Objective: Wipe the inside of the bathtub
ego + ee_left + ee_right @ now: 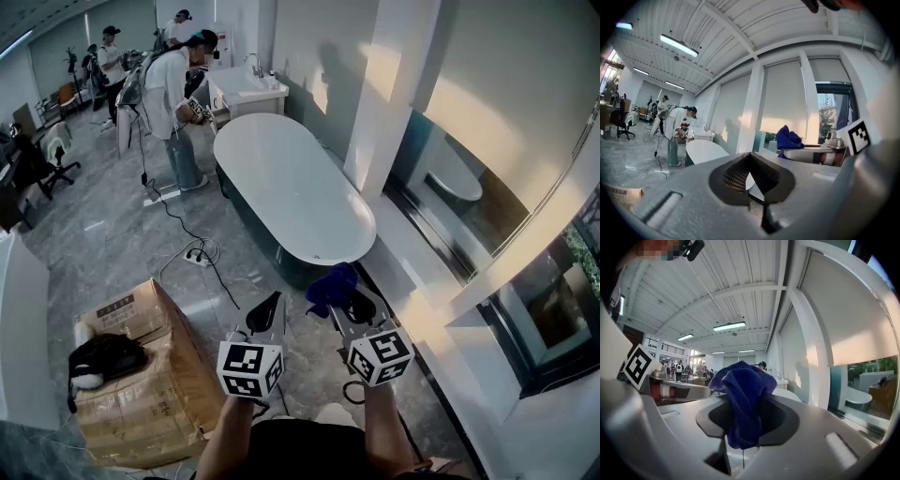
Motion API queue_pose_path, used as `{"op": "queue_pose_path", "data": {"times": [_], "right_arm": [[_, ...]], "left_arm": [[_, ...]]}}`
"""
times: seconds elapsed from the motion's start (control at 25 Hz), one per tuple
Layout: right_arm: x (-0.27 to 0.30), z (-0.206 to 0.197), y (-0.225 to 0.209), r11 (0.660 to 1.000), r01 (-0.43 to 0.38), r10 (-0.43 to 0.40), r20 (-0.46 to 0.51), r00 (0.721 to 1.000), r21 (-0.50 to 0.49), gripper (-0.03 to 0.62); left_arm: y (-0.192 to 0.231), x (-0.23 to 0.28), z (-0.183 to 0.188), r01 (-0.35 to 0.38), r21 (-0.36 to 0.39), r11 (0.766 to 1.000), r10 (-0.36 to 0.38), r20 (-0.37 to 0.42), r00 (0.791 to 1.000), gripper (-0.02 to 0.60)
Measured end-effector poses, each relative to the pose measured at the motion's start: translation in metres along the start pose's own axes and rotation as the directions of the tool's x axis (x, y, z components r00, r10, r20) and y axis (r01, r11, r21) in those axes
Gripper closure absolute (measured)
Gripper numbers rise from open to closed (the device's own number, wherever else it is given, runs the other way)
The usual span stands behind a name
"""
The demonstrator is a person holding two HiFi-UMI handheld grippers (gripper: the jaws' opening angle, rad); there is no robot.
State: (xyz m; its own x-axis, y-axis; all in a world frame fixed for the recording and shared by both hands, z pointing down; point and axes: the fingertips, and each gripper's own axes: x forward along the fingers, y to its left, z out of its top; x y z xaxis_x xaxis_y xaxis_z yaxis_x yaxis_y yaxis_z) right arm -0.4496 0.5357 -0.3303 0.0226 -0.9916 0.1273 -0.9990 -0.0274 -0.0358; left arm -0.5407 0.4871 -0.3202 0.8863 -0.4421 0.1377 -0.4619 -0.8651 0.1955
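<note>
The white oval bathtub [281,183] with a dark outer shell stands ahead of me on the grey floor, beside a white pillar. Both grippers are held short of its near end, above the floor. My right gripper [349,302] is shut on a dark blue cloth [330,284], which bunches up out of the jaws [743,390]. My left gripper [270,302] sits just to its left, shut with nothing in it [751,180]. In the left gripper view the bathtub [703,150] lies ahead and the blue cloth [787,139] shows at the right.
A taped cardboard box [141,375] with a black item on it sits at my near left. A power strip [197,258] and cable lie on the floor left of the tub. A person [173,94] bends over by the tub's far end near a washbasin [248,89]. A window wall runs along the right.
</note>
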Motion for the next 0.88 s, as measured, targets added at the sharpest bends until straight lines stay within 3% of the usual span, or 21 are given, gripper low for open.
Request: {"op": "queue_pose_path", "data": {"times": [0.24,0.56,0.76,0.88], "right_arm": [[0.009,-0.005,-0.023,1.000,0.005,-0.005,0.027,1.000,0.021,0.453],[0.009,0.006,-0.115,0.993,0.095,-0.098,0.042,0.994,0.066,0.453],[0.022,0.016,-0.146,0.998,0.040,-0.043,0.067,0.997,0.054,0.451],[0.015,0.025,-0.163,0.991,-0.014,0.000,0.105,0.994,0.133,0.451]], "left_arm": [[0.003,0.030,-0.016,-0.002,-0.016,1.000,0.002,-0.030,1.000,0.577],[-0.010,0.088,-0.008,-0.008,-0.027,1.000,0.006,-0.046,0.999,0.577],[-0.012,0.125,0.000,-0.057,-0.017,0.998,0.056,-0.042,0.998,0.577],[-0.019,0.138,0.002,-0.071,-0.011,0.997,0.070,-0.053,0.996,0.577]]}}
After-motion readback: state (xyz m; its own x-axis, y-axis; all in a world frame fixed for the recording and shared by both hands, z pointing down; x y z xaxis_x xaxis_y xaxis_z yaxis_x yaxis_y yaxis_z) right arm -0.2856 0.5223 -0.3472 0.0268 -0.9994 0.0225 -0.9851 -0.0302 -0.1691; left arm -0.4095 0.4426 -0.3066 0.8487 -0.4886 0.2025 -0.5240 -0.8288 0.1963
